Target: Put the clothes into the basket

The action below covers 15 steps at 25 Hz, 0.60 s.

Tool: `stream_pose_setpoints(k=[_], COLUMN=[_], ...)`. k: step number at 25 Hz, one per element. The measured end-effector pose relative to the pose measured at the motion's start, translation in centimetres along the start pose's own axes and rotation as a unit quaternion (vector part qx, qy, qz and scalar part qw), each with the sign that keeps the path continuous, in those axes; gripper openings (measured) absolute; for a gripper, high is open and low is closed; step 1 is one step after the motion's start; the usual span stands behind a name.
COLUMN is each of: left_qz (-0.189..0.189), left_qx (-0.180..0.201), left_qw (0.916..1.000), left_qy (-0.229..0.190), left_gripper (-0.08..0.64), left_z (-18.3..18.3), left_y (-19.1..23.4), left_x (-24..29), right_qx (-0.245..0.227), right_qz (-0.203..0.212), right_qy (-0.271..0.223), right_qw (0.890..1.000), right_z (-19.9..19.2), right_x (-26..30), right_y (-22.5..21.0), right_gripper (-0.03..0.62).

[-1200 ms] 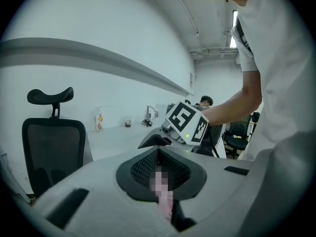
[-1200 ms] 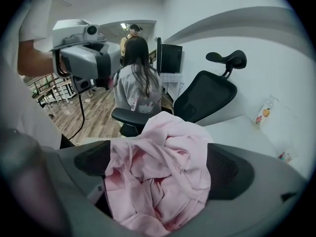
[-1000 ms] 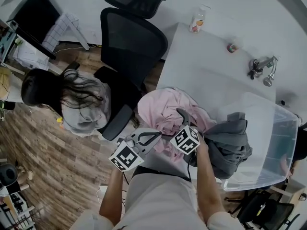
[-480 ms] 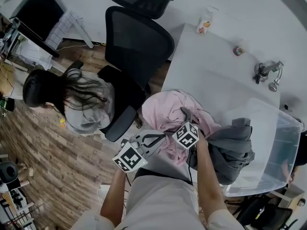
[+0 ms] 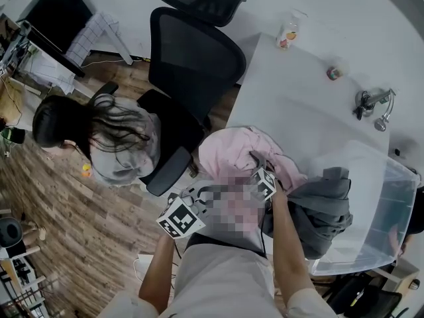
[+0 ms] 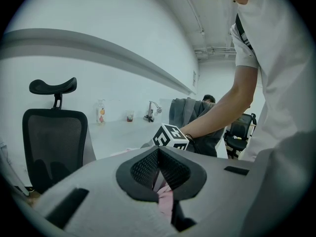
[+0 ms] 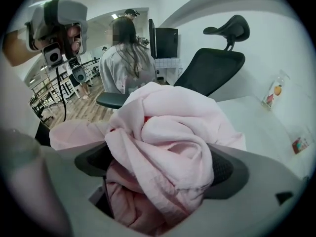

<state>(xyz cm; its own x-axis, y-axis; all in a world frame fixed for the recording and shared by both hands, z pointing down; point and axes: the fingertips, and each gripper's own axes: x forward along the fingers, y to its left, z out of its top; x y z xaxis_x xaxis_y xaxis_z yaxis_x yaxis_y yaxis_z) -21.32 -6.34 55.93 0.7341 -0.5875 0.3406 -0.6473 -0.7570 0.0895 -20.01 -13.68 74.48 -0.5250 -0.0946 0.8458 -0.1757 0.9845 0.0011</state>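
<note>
- Pink garment (image 5: 232, 154): it lies in a crumpled heap on the near corner of the counter (image 5: 298, 91), outside the basket (image 5: 391, 177).
- It is too bunched to point any one way. Its wider span looks to run along the counter's near edge, from the chair side toward the basket.
- Your right claw (image 7: 163, 167) is clenched on a thick wad of this pink cloth, and folds bulge out over both jaws.
- Your left claw (image 6: 158, 154) has its jaws drawn together. A sliver of pink cloth shows between them low down, so it seems to pinch an edge of the same garment.
- Grey garment (image 5: 324, 207): it hangs over the basket's near wall, just beside the pink heap. I judge it only partly in, and it may need a push to settle.
- Progress: I judge you about halfway. The pink garment is gripped but not yet carried across, and the basket's far end looks bare through its clear wall.
</note>
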Motion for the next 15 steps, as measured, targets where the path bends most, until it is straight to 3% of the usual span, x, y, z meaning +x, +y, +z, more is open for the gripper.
stream_pose_setpoints(k=[3,10,15], left_qz=[0.002,0.003,0.004], left_qx=[-0.002,-0.004,-0.004], left_qw=[1.0,1.0,1.0], left_qy=[0.0,0.002,0.0], left_gripper=[0.003,0.003,0.003], left_z=[-0.1,-0.3,-0.3], left_y=[0.0,-0.1,-0.3], left_x=[-0.1,-0.1,-0.3], right_qx=[0.003,0.02,0.062], right_qz=[0.005,0.003,0.007], right_qy=[0.004,0.016,0.007], right_qw=[1.0,1.0,0.998], right_z=[-0.1,-0.3,-0.4], right_x=[0.0,-0.2,-0.5], right_y=[0.4,2.1,2.5], right_gripper=[0.545,0.225,0.153])
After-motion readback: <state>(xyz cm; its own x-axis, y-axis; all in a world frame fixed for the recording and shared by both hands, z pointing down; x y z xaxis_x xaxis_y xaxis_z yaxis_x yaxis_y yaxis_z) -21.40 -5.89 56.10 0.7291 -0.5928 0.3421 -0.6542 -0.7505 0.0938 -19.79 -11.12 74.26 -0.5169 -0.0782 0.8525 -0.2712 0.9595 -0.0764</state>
